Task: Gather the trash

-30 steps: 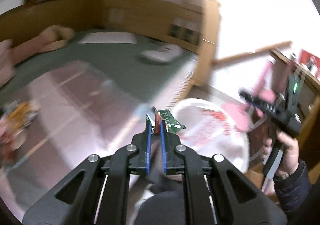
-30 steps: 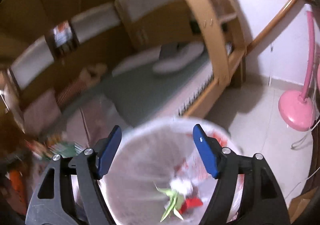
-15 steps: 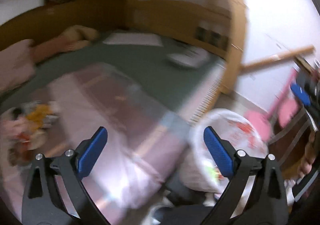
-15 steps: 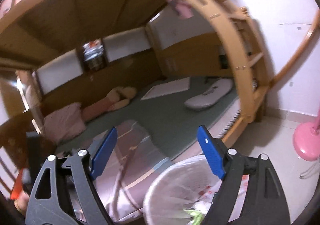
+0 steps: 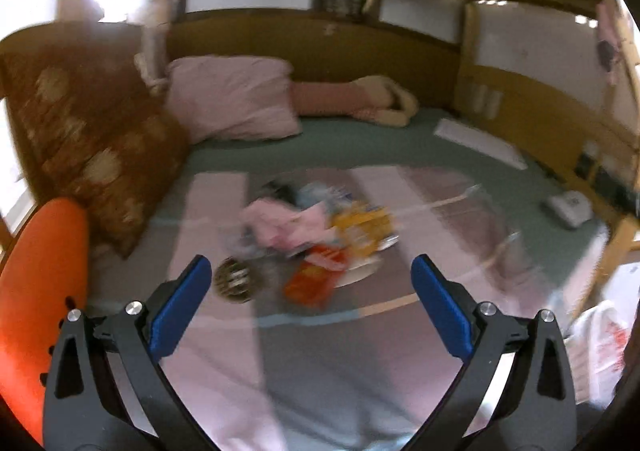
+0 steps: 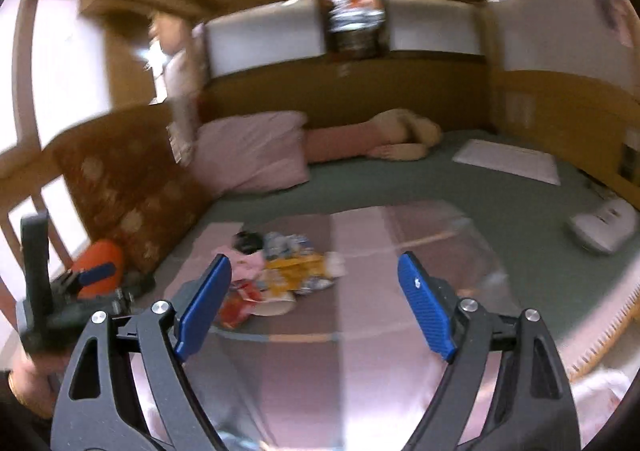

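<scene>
1. Left gripper (image 5: 306, 303) hovers over the bed with its fingers (image 5: 180, 309) spread wide and nothing between them, aimed straight at the trash pile (image 5: 316, 235).
2. The pile sits mid-blanket, ahead of both tools: a round brown piece (image 5: 236, 283) at the left edge, a pink crumple (image 5: 276, 225) beside it, an orange-red wrapper (image 5: 310, 283) nearest, a yellow packet (image 5: 364, 221) to the right. Blur hides finer detail.
3. Right gripper (image 6: 314, 309) is released too, fingers (image 6: 426, 311) apart and holding nothing, with the same pile just ahead on its left side.
4. My read: this is a reach for the next piece. Best bet is one loose item at the near edge, the orange-red wrapper, taken by a raised corner so the blanket is not pinched along with it.
5. Wrappers are light and slippery, so a clench well onto the foil, not at the tip, should keep it from sliding out on the way to the trash bag (image 5: 600, 351) off the bed's right edge.
6. Surface: a pink-striped blanket (image 5: 320, 371) over a green sheet (image 5: 360, 147), soft and yielding.
7. Room, left to right: an orange cushion (image 5: 36, 311), a brown floral pillow (image 5: 92, 139), a pink pillow (image 5: 236, 99), a plush toy (image 5: 384, 99), a white device (image 5: 568, 207), wooden bed frame (image 5: 312, 47) around it all.
</scene>
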A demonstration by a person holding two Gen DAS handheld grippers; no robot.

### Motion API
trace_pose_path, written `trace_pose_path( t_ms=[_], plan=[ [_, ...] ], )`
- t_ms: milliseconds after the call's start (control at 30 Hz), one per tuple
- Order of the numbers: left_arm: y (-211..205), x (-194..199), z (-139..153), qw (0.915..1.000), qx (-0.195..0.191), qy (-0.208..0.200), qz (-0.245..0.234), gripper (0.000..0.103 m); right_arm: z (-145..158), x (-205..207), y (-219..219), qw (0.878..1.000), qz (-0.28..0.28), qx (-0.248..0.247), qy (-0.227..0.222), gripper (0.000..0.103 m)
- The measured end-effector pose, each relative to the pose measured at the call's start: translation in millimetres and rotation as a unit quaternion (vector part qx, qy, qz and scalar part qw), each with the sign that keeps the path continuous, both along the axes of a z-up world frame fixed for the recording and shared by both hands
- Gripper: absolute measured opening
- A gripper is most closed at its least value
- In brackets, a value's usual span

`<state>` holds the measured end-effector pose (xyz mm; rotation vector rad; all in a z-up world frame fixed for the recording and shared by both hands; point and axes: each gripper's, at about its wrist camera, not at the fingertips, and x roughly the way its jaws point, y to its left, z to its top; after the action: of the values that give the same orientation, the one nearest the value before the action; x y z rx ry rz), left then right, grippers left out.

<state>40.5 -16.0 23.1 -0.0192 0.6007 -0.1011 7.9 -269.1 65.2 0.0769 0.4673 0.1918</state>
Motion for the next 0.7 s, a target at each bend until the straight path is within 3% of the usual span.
trace_pose_path(
  t_ms=[67,133,200,300,700],
  plan=[
    [14.2,16.4,-14.9,0.9980,0.004,0.055,0.032,0.099,-16.1,17.8,19.8,1.000,0.009,0.000,0.008,0.084],
    [29.2,20.7,-14.1,0.9964,-0.046,0.064,0.033,0.099,-41.7,26.1,30.6,1.000,0.007,-0.017,0.023,0.084],
    [33.1,16.0,-13.2,0.9952,-0.060,0.065,0.042,0.099,-65.3,31.5,34.6,0.997,0.016,-0.034,0.068,0.084],
    [22.9,11.2,-11.1,0.9966,-0.047,0.064,0.022,0.099,-64.4,29.1,35.6,0.997,0.027,-0.008,0.066,0.084],
    [4.3,14.1,-30.0,0.9957,-0.030,0.088,-0.003,0.099,-69.3,31.0,32.0,0.997,0.031,-0.001,0.075,0.084]
  ],
)
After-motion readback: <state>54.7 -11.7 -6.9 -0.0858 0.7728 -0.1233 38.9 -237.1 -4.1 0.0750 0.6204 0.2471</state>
